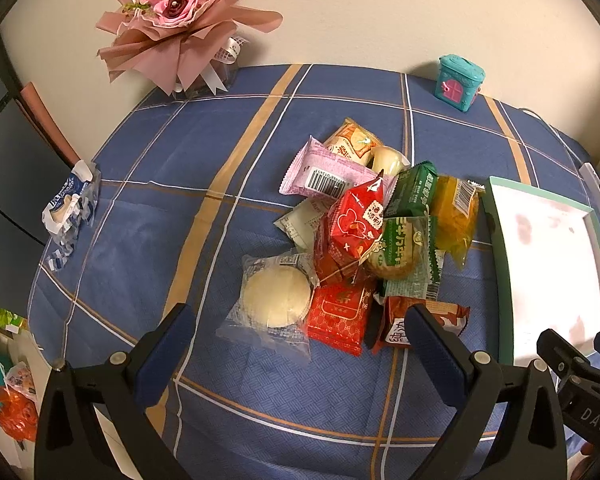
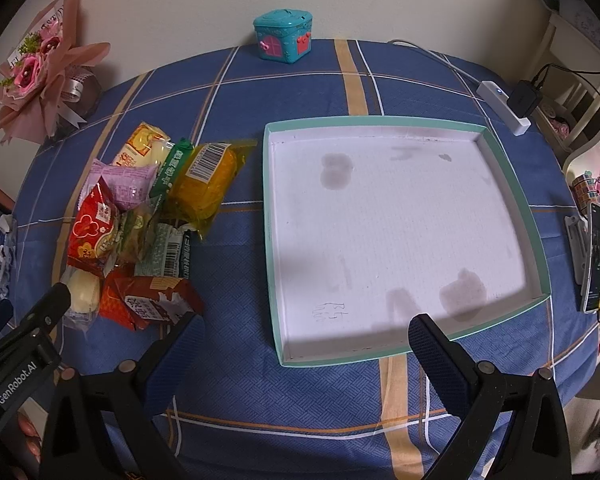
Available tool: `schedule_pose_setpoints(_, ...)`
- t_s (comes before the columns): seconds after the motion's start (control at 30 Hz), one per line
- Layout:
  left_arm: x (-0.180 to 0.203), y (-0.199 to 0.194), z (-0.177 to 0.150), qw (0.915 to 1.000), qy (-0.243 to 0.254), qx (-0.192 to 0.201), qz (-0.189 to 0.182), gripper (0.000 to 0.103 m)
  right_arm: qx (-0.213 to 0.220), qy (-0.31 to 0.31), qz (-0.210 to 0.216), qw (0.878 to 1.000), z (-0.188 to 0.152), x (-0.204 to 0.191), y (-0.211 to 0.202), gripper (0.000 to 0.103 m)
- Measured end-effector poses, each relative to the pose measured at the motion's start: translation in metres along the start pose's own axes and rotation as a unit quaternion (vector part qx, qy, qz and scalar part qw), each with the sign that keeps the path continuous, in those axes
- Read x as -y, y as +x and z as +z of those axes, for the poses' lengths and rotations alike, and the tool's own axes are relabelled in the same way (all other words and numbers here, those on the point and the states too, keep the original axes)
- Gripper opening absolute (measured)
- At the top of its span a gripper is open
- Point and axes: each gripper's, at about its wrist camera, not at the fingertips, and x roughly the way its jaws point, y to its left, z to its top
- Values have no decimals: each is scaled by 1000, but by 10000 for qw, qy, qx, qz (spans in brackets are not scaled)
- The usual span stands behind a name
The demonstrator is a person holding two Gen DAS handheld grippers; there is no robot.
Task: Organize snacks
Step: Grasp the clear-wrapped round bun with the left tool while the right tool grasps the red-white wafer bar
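Observation:
A pile of wrapped snacks (image 1: 364, 232) lies mid-table: a pale round bun in clear wrap (image 1: 274, 298), red packets (image 1: 352, 224), a pink packet (image 1: 328, 176), green ones and a yellow one (image 1: 456, 212). My left gripper (image 1: 300, 328) stands open just in front of the bun, holding nothing. The same pile (image 2: 140, 220) sits left of a shallow white box with a teal rim (image 2: 396, 224), which is empty. My right gripper (image 2: 304, 336) is open over the box's near edge. The left gripper's body (image 2: 24, 340) shows at the lower left.
A pink flower bouquet (image 1: 176, 20) and a teal house-shaped tin (image 2: 284, 36) stand at the back by the wall. A blue-white torn wrapper (image 1: 70, 208) lies at the left table edge. A power strip (image 2: 504, 104) and clutter (image 2: 592, 240) sit at the right.

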Motion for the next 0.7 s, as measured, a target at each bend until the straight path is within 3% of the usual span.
schedule_pose_setpoints(0.27,-29,12,3,9979,-622,-197,-38,103,-15,-197,336,9992,-1,-21,3,103)
schedule_pose_setpoints(0.43,-44,28,3,9951,-880,-436,-55,103,-218,-441,677,9965,-4,-50,16,103)
schedule_pose_setpoints(0.7,-59,54,7,9909,-1097,-760,-196,103,-412,-709,814,9933,-8,-91,37,103)
